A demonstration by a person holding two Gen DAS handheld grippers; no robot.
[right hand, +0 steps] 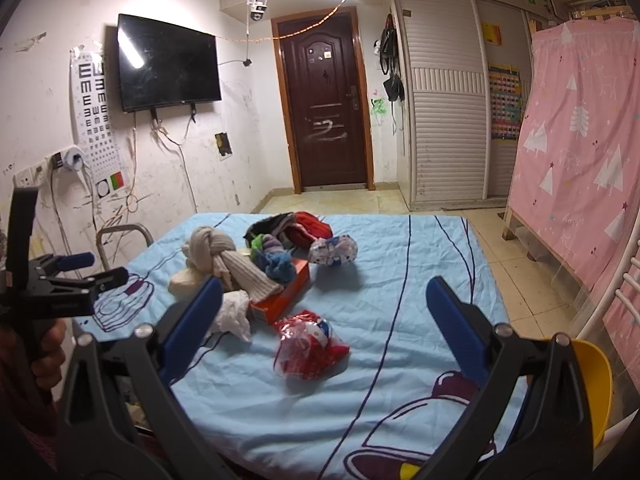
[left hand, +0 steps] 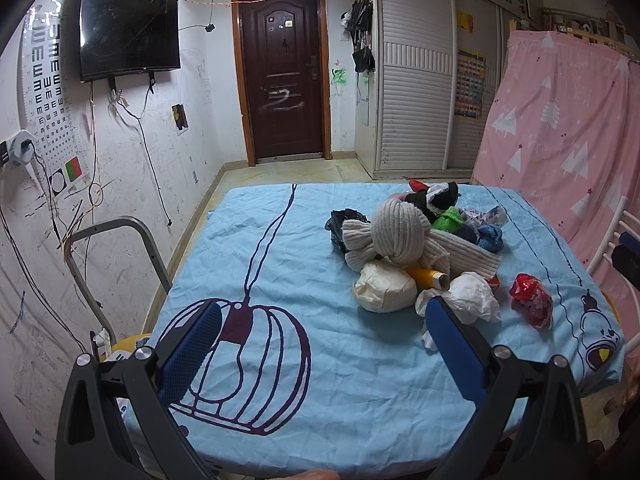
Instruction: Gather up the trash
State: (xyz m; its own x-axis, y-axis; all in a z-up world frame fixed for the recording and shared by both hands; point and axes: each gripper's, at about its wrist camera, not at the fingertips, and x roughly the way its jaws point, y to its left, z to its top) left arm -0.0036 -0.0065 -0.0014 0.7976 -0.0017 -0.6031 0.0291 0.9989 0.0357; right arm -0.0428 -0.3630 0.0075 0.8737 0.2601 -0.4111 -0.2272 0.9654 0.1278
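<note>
So we've got both tongs spread wide apart over the counter with the blue cloth (left hand: 280, 272), neither gripping anything. Our left tongs (left hand: 324, 316) hang above the cage print, with the white crumpled paper (left hand: 472, 296) just beside their right finger. Our right tongs (right hand: 324, 300) frame the red plastic wrapper (right hand: 308, 346), which lies flat on the cloth between the fingers, apart from them. Behind it sits the pile: knotted beige scarf (right hand: 216, 252), orange box (right hand: 288, 288), cream wad (left hand: 384, 290) and yellow tube (left hand: 426, 276).
</note>
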